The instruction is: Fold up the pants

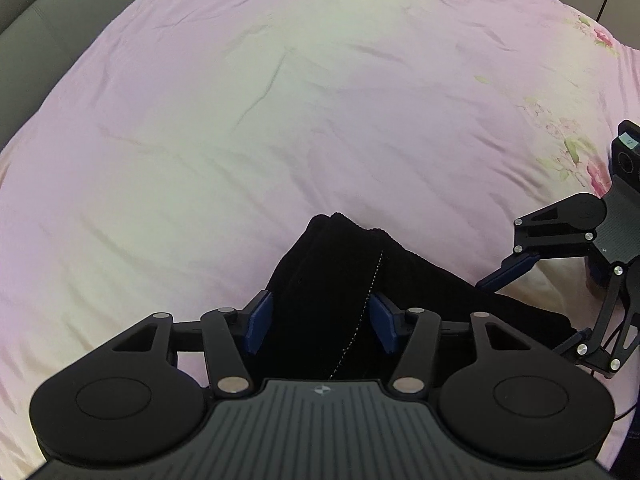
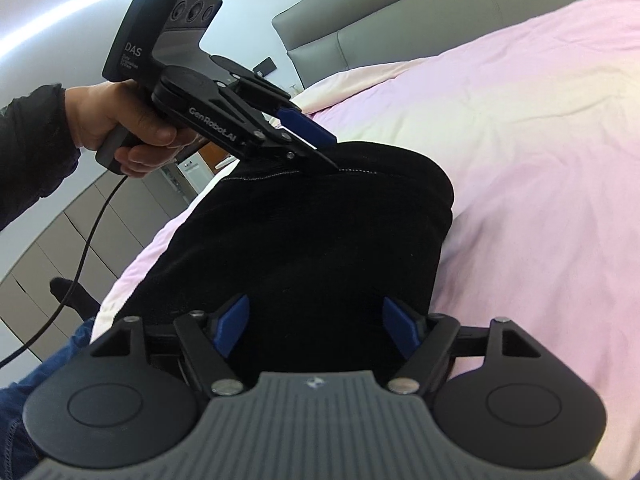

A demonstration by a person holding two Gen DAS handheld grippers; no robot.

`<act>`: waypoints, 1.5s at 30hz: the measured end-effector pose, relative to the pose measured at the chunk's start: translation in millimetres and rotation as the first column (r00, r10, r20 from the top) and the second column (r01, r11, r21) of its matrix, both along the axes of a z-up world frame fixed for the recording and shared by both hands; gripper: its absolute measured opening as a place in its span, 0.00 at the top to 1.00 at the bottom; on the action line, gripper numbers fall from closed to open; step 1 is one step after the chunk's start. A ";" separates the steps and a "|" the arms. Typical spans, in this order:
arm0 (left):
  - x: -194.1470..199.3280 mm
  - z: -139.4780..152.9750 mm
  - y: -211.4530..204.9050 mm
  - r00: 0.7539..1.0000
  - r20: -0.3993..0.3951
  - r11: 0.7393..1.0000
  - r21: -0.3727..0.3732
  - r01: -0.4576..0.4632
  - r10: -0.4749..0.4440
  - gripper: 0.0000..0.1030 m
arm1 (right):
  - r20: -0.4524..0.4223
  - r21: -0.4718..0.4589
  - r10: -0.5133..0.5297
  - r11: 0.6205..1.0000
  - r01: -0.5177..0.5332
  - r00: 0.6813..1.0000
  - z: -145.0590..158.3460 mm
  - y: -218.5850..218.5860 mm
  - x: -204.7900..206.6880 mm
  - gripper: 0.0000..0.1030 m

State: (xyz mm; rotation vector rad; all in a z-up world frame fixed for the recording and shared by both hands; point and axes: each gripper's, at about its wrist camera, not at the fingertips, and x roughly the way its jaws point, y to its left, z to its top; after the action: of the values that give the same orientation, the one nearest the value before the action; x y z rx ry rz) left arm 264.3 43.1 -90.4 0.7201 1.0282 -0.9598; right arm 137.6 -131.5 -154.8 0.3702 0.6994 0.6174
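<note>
Both hand-held grippers, seemingly open, straddle black pants [image 2: 304, 240].

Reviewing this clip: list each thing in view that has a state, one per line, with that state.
Pants: black, bunched in a folded heap on the bed, not lying flat.
Left gripper: open, fingers on either side of the pants' stitched seam.
Right gripper: open, fingers straddling the pants' near edge.
Bedsheet: pink, spread out, lightly wrinkled.
Left hand: wrapped around the left gripper's handle.
</note>
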 end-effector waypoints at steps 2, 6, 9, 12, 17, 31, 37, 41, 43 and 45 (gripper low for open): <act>5.1 -4.1 -1.1 0.998 -0.055 1.000 0.016 -0.021 0.022 0.56 | -0.007 0.003 -0.001 1.000 0.001 1.000 -2.2 -0.6 2.4 0.29; -2.0 2.1 -11.4 1.000 -0.026 0.999 0.031 0.009 -0.008 0.82 | -0.009 0.003 -0.008 1.000 0.008 1.000 -1.8 -0.2 -1.8 0.29; 3.5 14.2 2.4 0.995 -0.060 0.994 -0.059 -0.087 0.083 0.85 | -0.015 0.003 -0.008 1.000 0.008 1.000 -3.7 2.6 -0.8 0.29; 8.8 18.1 22.5 0.980 -0.071 0.974 -0.118 -0.193 0.186 0.86 | 0.021 -0.033 0.016 0.999 -0.015 1.000 0.2 11.0 -4.8 0.32; 8.0 27.7 44.4 0.948 -0.049 0.913 -0.257 -0.317 0.315 0.91 | 0.048 -0.118 0.065 0.991 -0.059 0.997 3.7 22.3 -7.6 0.40; 42.4 7.6 72.6 0.779 0.093 0.770 -0.264 -0.581 0.620 1.00 | -0.067 -0.116 0.096 0.988 -0.103 0.993 -9.1 19.9 -12.8 0.63; -18.5 59.8 97.1 0.719 0.149 0.703 -0.413 -0.579 0.679 0.45 | -0.065 -0.071 0.091 0.993 -0.095 0.994 -8.1 13.0 -15.3 0.58; -66.0 55.6 119.4 0.706 0.087 0.658 -0.456 -0.599 0.703 0.24 | -0.063 -0.059 0.082 0.995 -0.085 0.995 -4.0 9.0 -19.4 0.57; -83.3 43.0 127.5 0.689 0.056 0.636 -0.444 -0.631 0.722 0.24 | -0.059 -0.054 0.074 0.996 -0.077 0.996 -4.1 7.8 -19.2 0.57; -98.3 26.2 132.9 0.679 0.041 0.634 -0.402 -0.661 0.733 0.24 | -0.056 -0.050 0.063 0.997 -0.066 0.996 -3.1 7.0 -21.2 0.56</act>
State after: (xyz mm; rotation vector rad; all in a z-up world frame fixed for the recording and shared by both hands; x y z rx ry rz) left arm 166.0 176.0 -64.2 0.0578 0.8104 -0.3419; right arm 116.5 -124.5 -157.9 0.3178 0.7803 0.6512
